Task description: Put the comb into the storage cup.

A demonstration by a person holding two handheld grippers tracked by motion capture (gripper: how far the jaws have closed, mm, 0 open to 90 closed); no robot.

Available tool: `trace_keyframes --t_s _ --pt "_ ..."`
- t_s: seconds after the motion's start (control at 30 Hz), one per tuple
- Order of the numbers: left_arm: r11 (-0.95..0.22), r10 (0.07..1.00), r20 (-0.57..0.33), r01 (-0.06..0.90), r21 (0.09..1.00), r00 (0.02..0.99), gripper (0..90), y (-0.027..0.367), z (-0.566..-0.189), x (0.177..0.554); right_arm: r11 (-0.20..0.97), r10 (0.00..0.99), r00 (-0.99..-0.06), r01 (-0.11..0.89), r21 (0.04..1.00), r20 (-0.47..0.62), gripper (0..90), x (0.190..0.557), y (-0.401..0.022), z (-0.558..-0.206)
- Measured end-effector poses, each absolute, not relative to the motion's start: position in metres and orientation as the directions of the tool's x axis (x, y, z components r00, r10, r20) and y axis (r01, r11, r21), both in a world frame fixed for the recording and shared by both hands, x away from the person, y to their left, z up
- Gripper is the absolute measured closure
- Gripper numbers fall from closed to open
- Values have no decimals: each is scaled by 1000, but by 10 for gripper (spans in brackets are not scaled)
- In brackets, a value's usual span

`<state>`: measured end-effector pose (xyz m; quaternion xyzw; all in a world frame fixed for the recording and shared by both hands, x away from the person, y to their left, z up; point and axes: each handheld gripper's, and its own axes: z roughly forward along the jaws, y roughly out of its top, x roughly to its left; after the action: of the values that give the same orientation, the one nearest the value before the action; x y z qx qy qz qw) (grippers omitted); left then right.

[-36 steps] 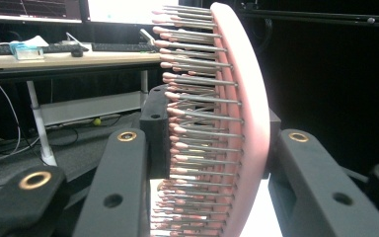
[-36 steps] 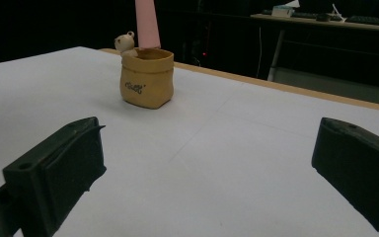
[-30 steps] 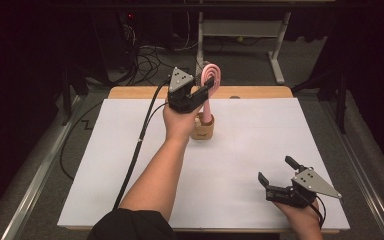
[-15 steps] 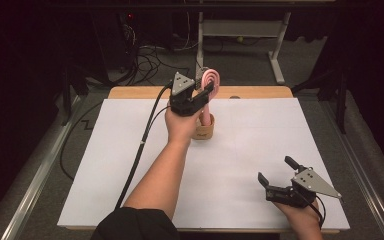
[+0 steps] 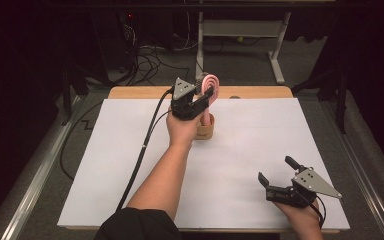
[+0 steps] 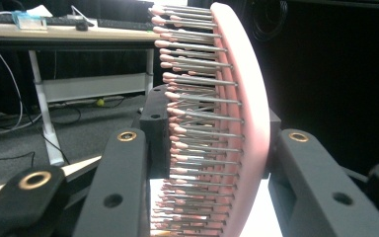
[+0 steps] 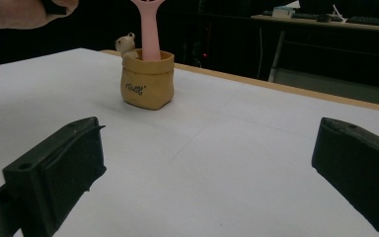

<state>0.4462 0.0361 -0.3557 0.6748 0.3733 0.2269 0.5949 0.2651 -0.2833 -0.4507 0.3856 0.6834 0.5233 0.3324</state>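
The white table top (image 5: 130, 165) lies bare across its whole left half and across the middle strip between the two hands, so a gripper could cross there freely. The one thing standing on it is the tan pot (image 5: 204, 131) near the far edge, with the pink hairbrush (image 5: 210, 86) rising upright out of it and the left gripper (image 5: 192, 102) clamped on the brush head, the forearm (image 5: 165, 175) stretching back from it across the near centre. The right gripper (image 5: 276, 176) sits with jaws spread at the near right corner, well apart from the pot, with open surface between them.
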Motion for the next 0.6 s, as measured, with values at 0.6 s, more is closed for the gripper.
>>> trace_keyframes --t_s 0.6 --pt "9 776 -157 238 971 611 637 36 -363 448 154 874 -483 179 972 -50 2 265 -283 -451"
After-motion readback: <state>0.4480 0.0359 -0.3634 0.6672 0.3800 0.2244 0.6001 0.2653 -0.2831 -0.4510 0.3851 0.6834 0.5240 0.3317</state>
